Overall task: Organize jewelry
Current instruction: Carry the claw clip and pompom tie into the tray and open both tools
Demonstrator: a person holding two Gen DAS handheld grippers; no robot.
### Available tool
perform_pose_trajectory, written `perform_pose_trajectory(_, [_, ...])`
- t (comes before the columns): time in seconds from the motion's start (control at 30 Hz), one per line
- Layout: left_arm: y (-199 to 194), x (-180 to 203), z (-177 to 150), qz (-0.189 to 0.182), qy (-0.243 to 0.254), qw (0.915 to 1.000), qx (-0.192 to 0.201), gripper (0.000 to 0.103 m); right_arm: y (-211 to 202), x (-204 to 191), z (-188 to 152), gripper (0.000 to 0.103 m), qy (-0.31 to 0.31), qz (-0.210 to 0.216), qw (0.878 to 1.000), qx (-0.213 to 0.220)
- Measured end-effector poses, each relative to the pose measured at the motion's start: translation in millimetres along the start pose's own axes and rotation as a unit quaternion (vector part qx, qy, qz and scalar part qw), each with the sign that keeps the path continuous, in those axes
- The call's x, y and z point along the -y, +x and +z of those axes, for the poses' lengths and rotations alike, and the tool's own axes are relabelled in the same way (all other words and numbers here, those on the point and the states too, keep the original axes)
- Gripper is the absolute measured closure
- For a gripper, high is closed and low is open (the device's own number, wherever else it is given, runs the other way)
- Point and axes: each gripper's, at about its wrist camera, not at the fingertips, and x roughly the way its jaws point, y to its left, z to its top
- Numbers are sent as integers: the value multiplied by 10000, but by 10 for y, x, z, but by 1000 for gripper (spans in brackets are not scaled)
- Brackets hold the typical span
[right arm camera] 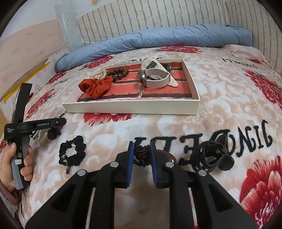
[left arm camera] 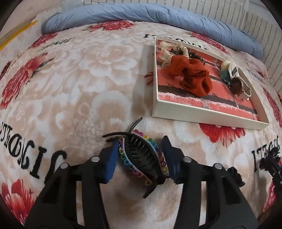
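A white tray (left arm camera: 202, 117) with a brick-pattern floor lies on the bed; it also shows in the right wrist view (right arm camera: 130, 107). It holds an orange scrunchie (left arm camera: 191, 76), brown beads (right arm camera: 119, 74), a cream scrunchie (right arm camera: 98, 73) and a watch (right arm camera: 155, 77). My left gripper (left arm camera: 140, 155) is around a black claw clip with rainbow beads (left arm camera: 141, 155), its fingers touching both sides. My right gripper (right arm camera: 141, 154) is shut on a black braided hair tie (right arm camera: 141, 155). A black scrunchie (right arm camera: 73, 153) and a black claw clip (right arm camera: 213, 155) lie on the blanket.
A floral plush blanket (right arm camera: 220, 109) covers the bed. A rolled blue quilt (right arm camera: 158, 37) lies at the back before a white brick wall (right arm camera: 158, 15). The left gripper's handle and hand (right arm camera: 17, 141) show at the left of the right wrist view.
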Motion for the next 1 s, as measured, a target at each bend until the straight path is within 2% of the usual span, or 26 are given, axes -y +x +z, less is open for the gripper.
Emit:
perform_pose_trajectory(0.23, [-129,-21,21,-141,15,9998,142,62,-92,-1,146,84,-19,-26,9999,132])
perform_pose_trajectory(0.53, [-454,113,159,-478,109,9973,542,63,-190,-25,556,84,-21,-35,9991,417])
perform_pose_trajectory(0.7, [-567,258,353,-629,159,9951,749,63,-161,-24,831,84,-14,-33,9986,532])
perform_pose_trajectory(0.87, [-500,459,575,-531,349,9936,935,63,8,-20,1095,84,-26,-118,9986,509])
perform_pose_trajectory(1.0, [-293,584,737,-446,428,9932,986,63,240,8,1214,84,-30,-255,9989,387])
